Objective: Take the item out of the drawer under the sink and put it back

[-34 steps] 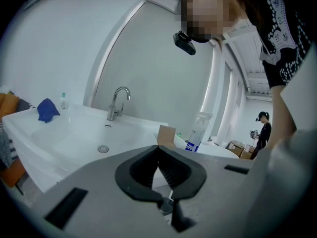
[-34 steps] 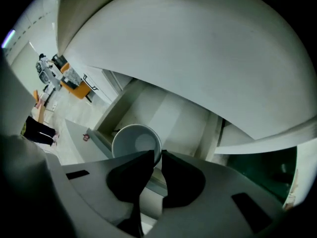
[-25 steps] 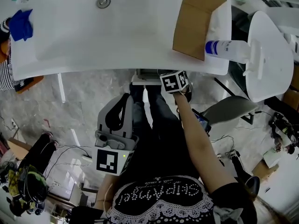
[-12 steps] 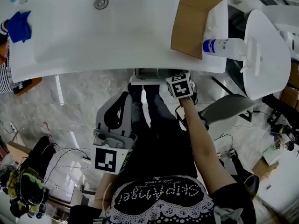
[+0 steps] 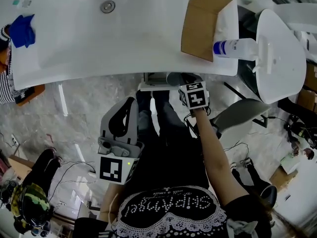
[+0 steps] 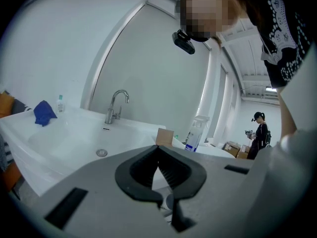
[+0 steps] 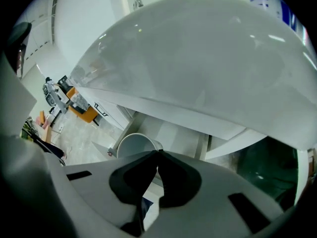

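The white sink (image 5: 124, 43) overhung the drawer (image 5: 151, 85) and hid most of it in the head view. A cardboard box (image 5: 203, 24) and a spray bottle (image 5: 233, 47) lay on its right rim. The right claw (image 7: 157, 153) was closed on the rim of the white cup (image 7: 132, 144), just under the sink edge. The cup's mouth faced the claw and its long axis ran downward. The left claw (image 6: 158, 150) was closed and held nothing.

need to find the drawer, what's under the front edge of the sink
A drawer juts out below the sink's front edge, with a white cup at the right gripper's shut jaw tips. The sink covers the rest of the drawer.
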Demonstrator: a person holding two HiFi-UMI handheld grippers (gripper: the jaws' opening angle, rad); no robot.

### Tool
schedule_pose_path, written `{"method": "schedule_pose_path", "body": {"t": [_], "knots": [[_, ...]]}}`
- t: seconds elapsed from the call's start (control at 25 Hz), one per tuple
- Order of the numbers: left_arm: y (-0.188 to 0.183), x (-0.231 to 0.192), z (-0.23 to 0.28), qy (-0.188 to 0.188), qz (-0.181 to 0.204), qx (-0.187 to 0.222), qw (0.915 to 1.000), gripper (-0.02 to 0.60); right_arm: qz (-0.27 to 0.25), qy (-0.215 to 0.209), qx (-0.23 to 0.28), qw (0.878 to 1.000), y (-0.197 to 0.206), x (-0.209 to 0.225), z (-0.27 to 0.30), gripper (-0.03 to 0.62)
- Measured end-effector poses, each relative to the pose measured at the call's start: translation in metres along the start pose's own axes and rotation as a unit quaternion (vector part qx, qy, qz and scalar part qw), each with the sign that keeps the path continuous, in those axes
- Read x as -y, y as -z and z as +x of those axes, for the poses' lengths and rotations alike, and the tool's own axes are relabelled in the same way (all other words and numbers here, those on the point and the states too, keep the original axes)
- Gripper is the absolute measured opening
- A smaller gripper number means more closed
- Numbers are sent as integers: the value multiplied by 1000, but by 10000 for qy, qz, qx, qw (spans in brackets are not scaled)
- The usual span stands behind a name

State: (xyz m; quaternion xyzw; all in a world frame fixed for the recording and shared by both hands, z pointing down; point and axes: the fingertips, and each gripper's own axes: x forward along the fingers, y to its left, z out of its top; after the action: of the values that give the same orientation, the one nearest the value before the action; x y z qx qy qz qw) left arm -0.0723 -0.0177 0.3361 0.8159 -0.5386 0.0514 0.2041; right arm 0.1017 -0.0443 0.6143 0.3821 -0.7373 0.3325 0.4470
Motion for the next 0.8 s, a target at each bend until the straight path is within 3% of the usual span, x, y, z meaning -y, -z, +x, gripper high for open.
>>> {"method": "schedule_pose_path", "body": {"t": [0.8], "knots": [[-25,-11,-18,337,284,144,9989,5,717,108,915,9932,-11,-24,-73,24]]}}
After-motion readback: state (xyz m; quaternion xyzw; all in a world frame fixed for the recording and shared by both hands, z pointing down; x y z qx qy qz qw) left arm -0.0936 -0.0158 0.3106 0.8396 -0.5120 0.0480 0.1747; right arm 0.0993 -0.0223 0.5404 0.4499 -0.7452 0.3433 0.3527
